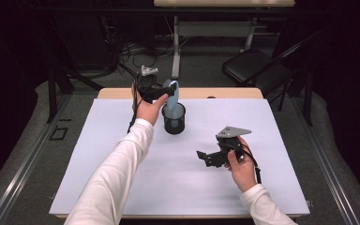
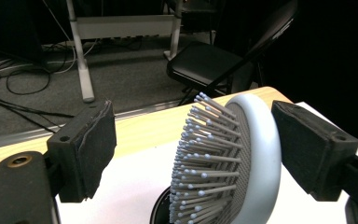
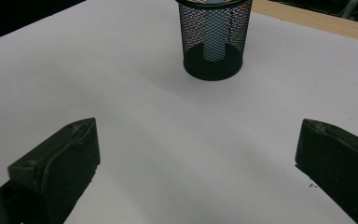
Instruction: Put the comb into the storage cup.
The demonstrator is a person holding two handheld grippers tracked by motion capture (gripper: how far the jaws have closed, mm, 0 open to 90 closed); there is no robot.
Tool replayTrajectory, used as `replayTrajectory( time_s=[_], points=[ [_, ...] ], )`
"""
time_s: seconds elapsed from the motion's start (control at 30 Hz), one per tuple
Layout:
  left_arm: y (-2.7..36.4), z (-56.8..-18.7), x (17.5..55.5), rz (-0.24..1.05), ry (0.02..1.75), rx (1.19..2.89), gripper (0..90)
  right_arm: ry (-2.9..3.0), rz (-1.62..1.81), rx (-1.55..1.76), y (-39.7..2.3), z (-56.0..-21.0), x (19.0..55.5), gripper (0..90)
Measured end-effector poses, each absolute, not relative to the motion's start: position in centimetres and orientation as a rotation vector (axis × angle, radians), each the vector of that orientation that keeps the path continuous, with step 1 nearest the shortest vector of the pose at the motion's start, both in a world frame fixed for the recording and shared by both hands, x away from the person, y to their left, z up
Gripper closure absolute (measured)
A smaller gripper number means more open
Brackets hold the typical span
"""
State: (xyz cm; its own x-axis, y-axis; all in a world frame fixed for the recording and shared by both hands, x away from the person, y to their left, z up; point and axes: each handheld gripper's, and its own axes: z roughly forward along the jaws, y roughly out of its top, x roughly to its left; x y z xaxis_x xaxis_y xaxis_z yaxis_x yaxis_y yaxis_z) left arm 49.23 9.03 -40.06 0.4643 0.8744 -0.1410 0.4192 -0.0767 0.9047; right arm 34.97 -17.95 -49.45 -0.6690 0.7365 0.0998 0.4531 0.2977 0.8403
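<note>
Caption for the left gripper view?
Open left gripper straddles a grey hairbrush standing in a black mesh cup.

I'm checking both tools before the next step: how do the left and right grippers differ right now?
The left gripper is raised over the mesh cup, its open jaws flanking the hairbrush; the right gripper sits low above the white mat, with nothing between its jaws. Both are open.
</note>
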Motion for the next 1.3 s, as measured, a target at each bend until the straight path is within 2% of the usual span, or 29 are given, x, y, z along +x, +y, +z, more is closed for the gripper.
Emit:
replayTrajectory(
  time_s=[0.67,0.77,1.3],
  points=[
    [9.9,-38.4,48.7,0.53,1.1,1.656,9.1,2.263,1.311,1.079,-17.9,-49.4,34.9,0.0],
    [9.9,-38.1,48.6,0.522,1.092,1.681,4.2,2.266,1.31,1.077,-17.9,-49.5,34.9,0.0],
    [10.5,-36.2,46.9,0.515,1.023,1.678,0.4,2.265,1.313,1.079,-17.9,-49.4,34.9,0.0]
  ],
)
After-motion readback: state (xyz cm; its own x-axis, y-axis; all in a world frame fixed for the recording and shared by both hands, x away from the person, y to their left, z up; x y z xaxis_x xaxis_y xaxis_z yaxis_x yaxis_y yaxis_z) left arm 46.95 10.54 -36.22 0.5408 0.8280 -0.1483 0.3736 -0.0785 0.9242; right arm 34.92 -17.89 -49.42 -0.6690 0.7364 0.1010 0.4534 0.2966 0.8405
